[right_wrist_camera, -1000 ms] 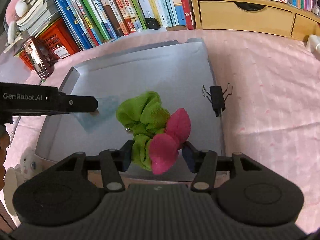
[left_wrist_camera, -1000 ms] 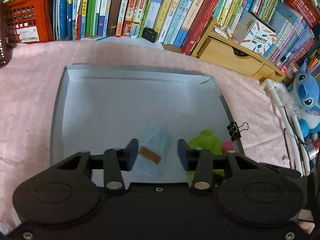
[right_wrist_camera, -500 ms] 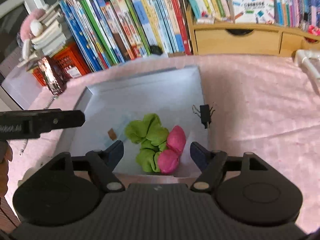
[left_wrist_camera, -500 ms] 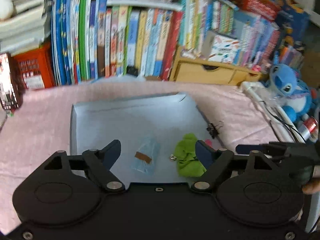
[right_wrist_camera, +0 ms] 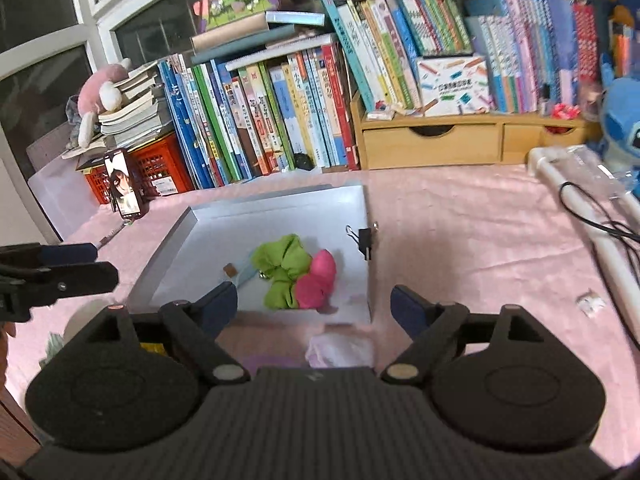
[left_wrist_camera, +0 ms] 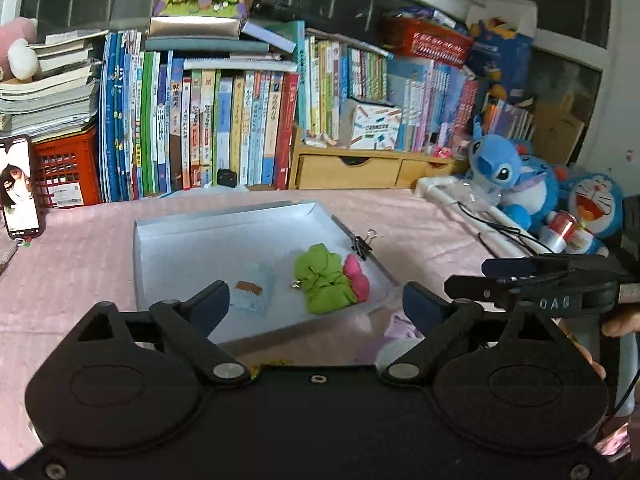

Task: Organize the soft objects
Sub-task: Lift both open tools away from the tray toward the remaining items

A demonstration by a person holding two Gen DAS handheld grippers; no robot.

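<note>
**Both grippers empty, soft items sitting in tray**

Left to right, left wrist view:
- Phone propped at far left on the pink tabletop, next to a red crate.
- Grey tray centre of tabletop, book row behind it.
- In the tray: light-blue pouch with a brown tab, lying flat left of centre. Just to its right, green cloth scrunchie, with the pink cloth piece touching its right side. Black binder clip on the tray's right rim, just behind the pink piece.
- Left gripper is over the tray's near edge, jaws opening, nothing between them. Pouch lies just ahead of its left finger; green and pink pieces ahead, towards the right finger, no contact.
- Right gripper comes in from the right edge, off the tray, side-on, held by a hand. Blue plush toys behind it.

Right wrist view:
- Left gripper enters from the left edge, beside the tray's left rim.
- Right gripper is at the tray's near edge, jaws opening, empty. Green scrunchie and pink piece lie just ahead, between the finger lines, not touched. Pouch peeks out left of the green one.
- Pale lilac soft item lies on the tabletop just outside the tray's near edge, below the right gripper.
- White rod and black cable at far right.
</note>
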